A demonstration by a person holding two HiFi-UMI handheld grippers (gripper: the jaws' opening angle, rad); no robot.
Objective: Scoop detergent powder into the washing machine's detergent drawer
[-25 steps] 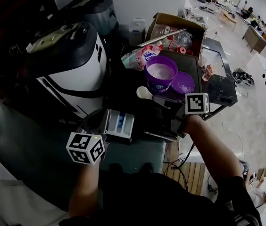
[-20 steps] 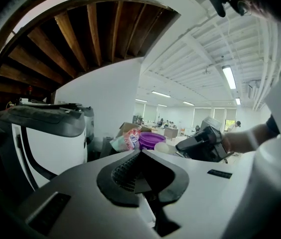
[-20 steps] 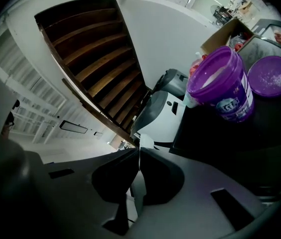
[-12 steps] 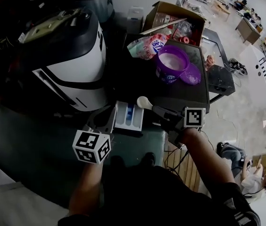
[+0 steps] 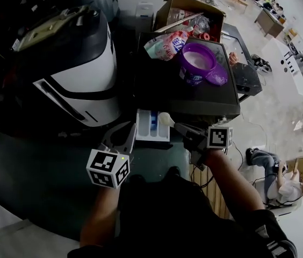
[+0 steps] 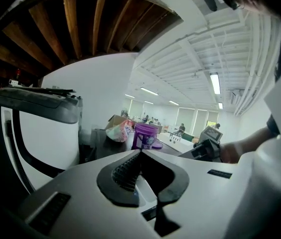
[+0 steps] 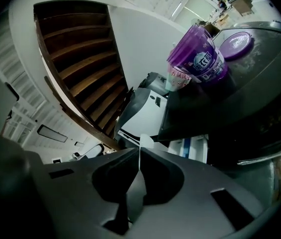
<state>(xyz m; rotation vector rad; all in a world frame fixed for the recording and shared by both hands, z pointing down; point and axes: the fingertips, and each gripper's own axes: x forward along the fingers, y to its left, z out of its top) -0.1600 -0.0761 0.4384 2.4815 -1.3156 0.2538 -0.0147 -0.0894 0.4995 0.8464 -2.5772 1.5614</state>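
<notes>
Pinching the scoop (image 5: 165, 119) by its handle, the right hand-held gripper (image 5: 179, 127) sets the bowl at the detergent drawer (image 5: 143, 136) right edge, compartments lying just leftward; left hand-held gripper (image 5: 123, 140), pressed together and empty, flanks the opposite side.

A pale, glossy floor (image 5: 280, 117) spreads to the right, with desks (image 5: 267, 20) and a white cabinet (image 5: 288, 63) standing well apart on it. Nearer, wood slats (image 5: 204, 190) lie on the floor. A white wall (image 6: 100, 83) stands behind, below the dark wooden underside of a stair (image 6: 80, 24). Strip lights (image 6: 215, 83) run along a white ribbed ceiling (image 6: 190, 49).
</notes>
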